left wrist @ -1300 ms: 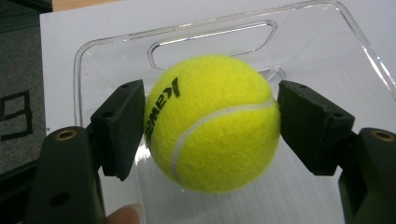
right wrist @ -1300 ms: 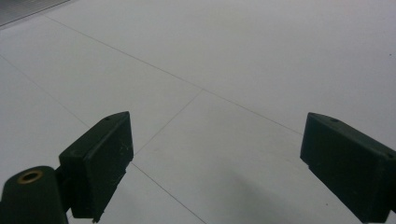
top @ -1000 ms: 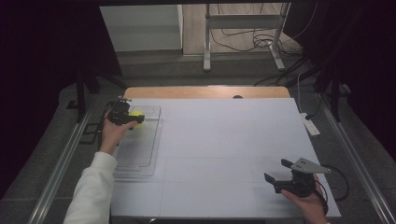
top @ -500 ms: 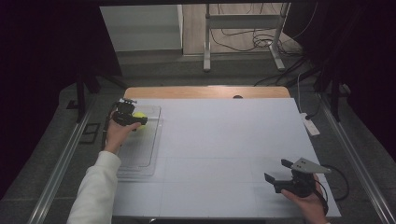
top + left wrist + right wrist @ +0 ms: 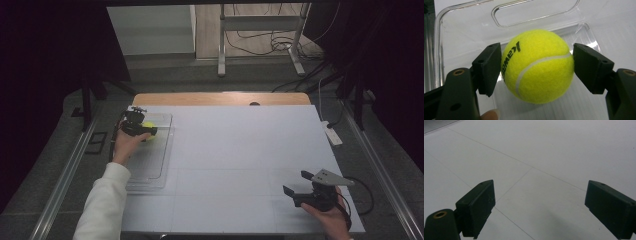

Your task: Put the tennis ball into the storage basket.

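At the upper left of the high view, our left tool (image 5: 148, 131) sits over the far end of a clear plastic tray (image 5: 156, 172) that lies along the left edge of the white bench (image 5: 240, 150). In the left tool view its two pads are clamped on a yellow tennis ball (image 5: 537, 66), one pad at the left flank and the other at the right, with the tray's cut-out handle (image 5: 535, 11) in the upper part of that frame. We judge the ball light and springy, its felt giving good friction, so a hold across the widest part, as here, should keep it from squirting out; a squeeze nearer the top or bottom could let it roll free. Being round, the ball has no long axis. Its black lettering faces the left pad and runs up and down the frame, and the white seam curves from lower left to upper right. At the lower right of the high view, our right tool (image 5: 301, 189) hangs over bare bench with its jaws wide apart and nothing between them.
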`<state>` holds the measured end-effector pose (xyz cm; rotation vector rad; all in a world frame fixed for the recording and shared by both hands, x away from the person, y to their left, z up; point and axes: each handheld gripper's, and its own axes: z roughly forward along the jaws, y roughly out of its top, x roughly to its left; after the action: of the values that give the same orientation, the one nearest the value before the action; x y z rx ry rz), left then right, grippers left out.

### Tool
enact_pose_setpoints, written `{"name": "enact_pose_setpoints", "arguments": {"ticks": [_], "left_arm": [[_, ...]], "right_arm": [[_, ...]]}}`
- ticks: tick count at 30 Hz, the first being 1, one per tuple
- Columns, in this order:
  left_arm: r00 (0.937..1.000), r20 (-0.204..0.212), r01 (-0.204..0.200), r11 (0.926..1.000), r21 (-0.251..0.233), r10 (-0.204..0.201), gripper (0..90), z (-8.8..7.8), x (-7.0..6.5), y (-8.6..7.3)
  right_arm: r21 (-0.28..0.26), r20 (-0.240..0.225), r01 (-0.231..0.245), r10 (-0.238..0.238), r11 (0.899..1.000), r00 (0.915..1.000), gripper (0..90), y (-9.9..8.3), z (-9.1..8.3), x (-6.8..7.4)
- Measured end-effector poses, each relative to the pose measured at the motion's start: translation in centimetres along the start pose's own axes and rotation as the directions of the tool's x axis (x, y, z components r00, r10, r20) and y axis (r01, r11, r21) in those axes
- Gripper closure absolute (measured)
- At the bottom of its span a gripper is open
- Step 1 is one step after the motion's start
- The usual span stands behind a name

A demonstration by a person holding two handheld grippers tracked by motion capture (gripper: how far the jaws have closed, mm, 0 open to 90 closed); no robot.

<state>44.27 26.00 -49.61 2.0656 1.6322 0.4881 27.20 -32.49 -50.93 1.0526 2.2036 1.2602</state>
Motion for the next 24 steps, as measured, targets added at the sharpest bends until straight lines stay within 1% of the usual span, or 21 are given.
{"name": "enact_pose_setpoints", "arguments": {"ticks": [9,14,16,21,24], "left_arm": [[0.9999,-0.014,-0.009,1.0000,-0.001,0.009,26.9,0.15,-0.19,0.06],[0.9997,-0.022,0.001,1.0000,-0.009,-0.001,25.7,0.10,-0.13,0.11],[0.9998,-0.016,0.011,0.9998,-0.016,-0.011,24.3,0.04,-0.10,0.13],[0.9998,-0.004,0.018,0.9992,-0.035,-0.018,18.6,-0.26,-0.09,0.14],[0.9997,0.015,0.022,0.9979,-0.061,-0.021,17.2,-0.77,-0.10,0.16]], "right_arm": [[-0.001,0.000,0.002,-0.002,1.000,1.0000,10.0,0.00,-0.03,-0.04],[-0.002,0.002,0.004,-0.004,1.000,1.0000,10.0,0.01,-0.05,-0.03],[-0.001,0.002,0.003,-0.003,1.000,1.0000,10.0,0.01,-0.07,-0.01],[-0.002,0.002,0.005,-0.005,1.000,1.0000,10.0,0.01,-0.07,-0.03],[-0.002,0.003,0.005,-0.005,1.000,1.0000,10.0,0.02,-0.07,-0.02]]}}
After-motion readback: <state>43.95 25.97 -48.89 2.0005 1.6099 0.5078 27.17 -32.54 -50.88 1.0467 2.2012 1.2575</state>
